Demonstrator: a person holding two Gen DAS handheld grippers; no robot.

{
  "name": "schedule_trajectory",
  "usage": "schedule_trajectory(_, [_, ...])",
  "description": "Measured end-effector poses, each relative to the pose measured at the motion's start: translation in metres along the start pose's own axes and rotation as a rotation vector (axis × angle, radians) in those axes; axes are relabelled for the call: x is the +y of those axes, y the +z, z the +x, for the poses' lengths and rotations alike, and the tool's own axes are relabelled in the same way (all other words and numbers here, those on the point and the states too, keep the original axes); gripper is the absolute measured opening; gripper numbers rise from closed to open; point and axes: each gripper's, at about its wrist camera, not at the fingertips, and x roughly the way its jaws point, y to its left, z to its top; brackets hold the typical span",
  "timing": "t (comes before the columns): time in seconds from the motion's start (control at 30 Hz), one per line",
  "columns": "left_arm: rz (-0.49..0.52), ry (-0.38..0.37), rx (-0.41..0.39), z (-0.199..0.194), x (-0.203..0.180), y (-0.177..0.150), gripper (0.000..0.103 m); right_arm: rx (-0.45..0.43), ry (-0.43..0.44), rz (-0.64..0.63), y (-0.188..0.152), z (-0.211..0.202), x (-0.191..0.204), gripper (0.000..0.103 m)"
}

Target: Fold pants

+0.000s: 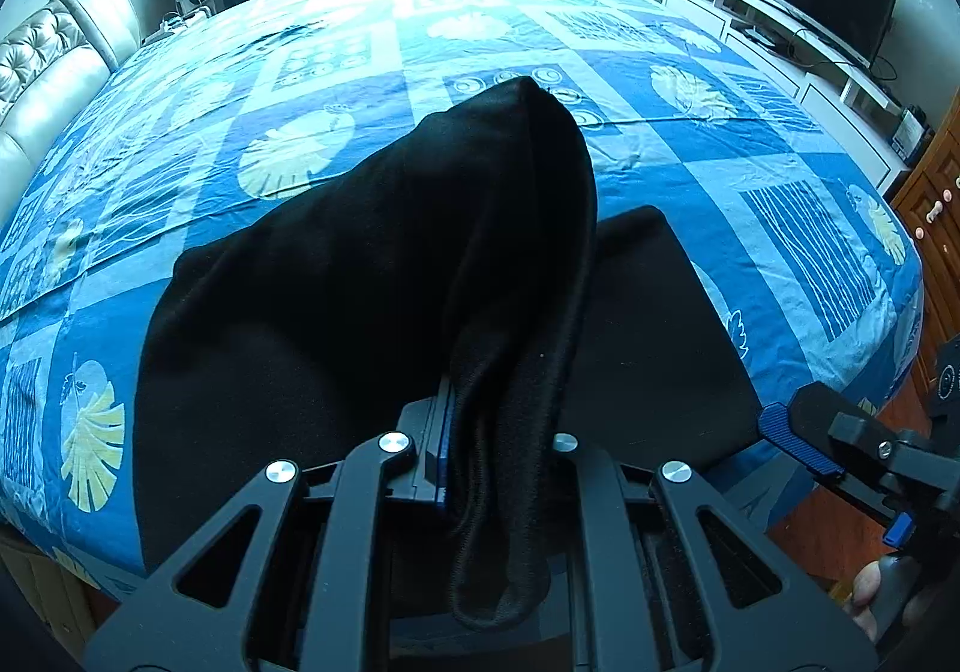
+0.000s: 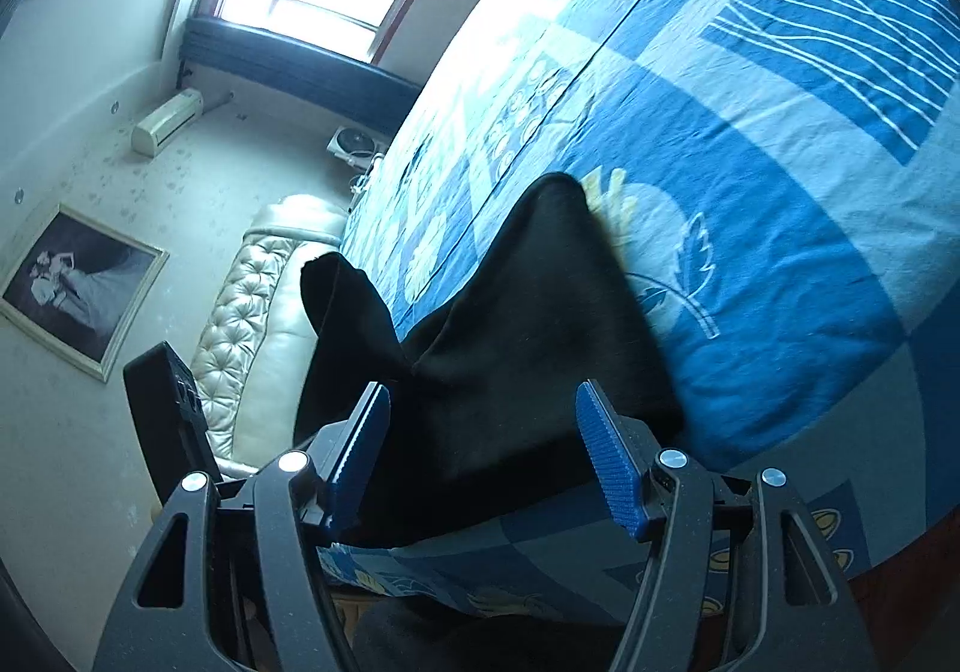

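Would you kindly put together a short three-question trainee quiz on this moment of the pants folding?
1. True or false: the left gripper is shut on the black pants.
2. Multiple choice: the right gripper is A) open, B) shut on the pants, C) shut on the bedsheet.
3. Fill in: the pants partly rest on a bed whose sheet is mainly ____ in colour.

Key
1. True: a bunched fold is pinched between its fingers.
2. A: its blue pads stand apart, with the cloth lying beyond them.
3. Blue.
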Motion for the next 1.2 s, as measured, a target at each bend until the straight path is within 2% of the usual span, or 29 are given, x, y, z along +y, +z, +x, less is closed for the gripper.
schedule_trajectory(0.43, [0.035, 0.034, 0.004, 0.014, -0.027, -0.001, 0.012, -0.025, 0.005, 0.051, -0.005, -0.012, -0.012, 0.065])
schedule_trajectory(1.2, [0.076, 0.109, 0.003, 0.032, -0.044, -0.008, 0.013, -0.029, 0.01, 0.104, -0.008, -0.011, -0.024, 0.065])
